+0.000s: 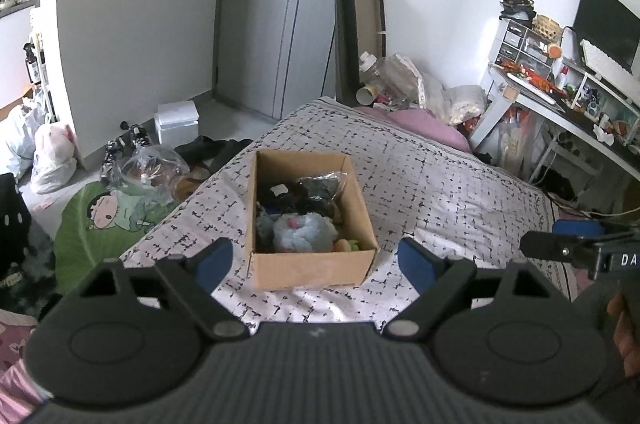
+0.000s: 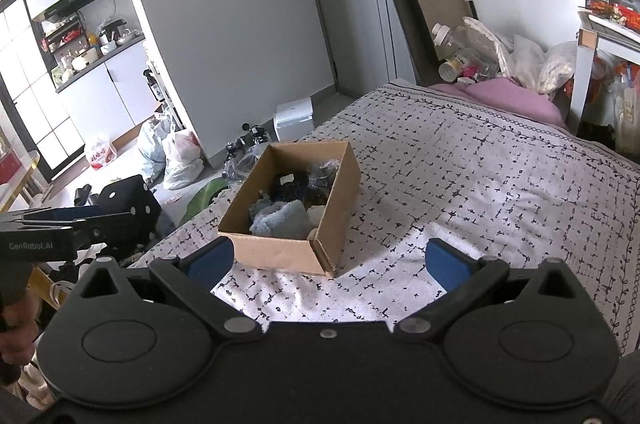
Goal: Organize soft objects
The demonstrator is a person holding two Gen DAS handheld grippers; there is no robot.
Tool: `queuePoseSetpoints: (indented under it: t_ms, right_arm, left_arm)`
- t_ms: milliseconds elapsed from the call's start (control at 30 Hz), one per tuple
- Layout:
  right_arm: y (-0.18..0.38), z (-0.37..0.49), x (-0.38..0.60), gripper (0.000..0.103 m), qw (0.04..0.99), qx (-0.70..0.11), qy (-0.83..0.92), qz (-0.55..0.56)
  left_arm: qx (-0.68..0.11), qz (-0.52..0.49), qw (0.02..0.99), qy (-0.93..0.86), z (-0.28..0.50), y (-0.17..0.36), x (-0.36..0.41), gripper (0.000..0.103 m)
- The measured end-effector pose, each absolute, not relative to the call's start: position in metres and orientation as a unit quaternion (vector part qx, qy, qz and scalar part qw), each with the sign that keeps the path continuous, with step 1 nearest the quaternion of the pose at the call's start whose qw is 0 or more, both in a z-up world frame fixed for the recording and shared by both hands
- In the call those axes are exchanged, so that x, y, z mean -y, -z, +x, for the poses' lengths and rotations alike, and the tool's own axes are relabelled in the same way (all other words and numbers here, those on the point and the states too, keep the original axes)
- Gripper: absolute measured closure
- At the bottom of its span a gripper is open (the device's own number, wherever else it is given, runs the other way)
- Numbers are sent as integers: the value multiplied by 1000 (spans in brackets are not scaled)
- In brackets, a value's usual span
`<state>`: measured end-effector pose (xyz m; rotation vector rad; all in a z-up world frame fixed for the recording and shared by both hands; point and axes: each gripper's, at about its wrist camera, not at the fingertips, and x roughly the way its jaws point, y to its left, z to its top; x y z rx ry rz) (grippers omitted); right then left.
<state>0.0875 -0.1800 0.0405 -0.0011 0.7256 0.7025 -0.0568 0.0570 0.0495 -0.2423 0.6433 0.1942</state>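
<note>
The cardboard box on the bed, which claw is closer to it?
Left, but only slightly. The left claw hangs open straight in front of the cardboard box. The right claw is open too, a bit further back and off to its right.

Two hand-held claws, both spread wide and holding nothing.

Left claw [image 1: 316,260]: black body, blue-padded fingers [image 1: 214,261] parted far to either side, nothing between them; also seen side-on at the left edge of the right wrist view, gripped from below by the person's left hand [image 2: 16,320]. Right claw [image 2: 327,261]: same build, blue pads [image 2: 444,261] set wide apart, nothing gripped; its tip enters the left wrist view from the right edge, with the right hand [image 1: 624,324] partly visible beneath.
</note>
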Motion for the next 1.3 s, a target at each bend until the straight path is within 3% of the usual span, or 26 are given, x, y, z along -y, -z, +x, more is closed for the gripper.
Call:
queuePoseSetpoints:
  t_ms: [1300]
  right_arm:
    - [-47,86,182,0,878,-338,-338,-7]
  left_arm:
    - [-322,-115,935,-95,-57,-47,-54,14]
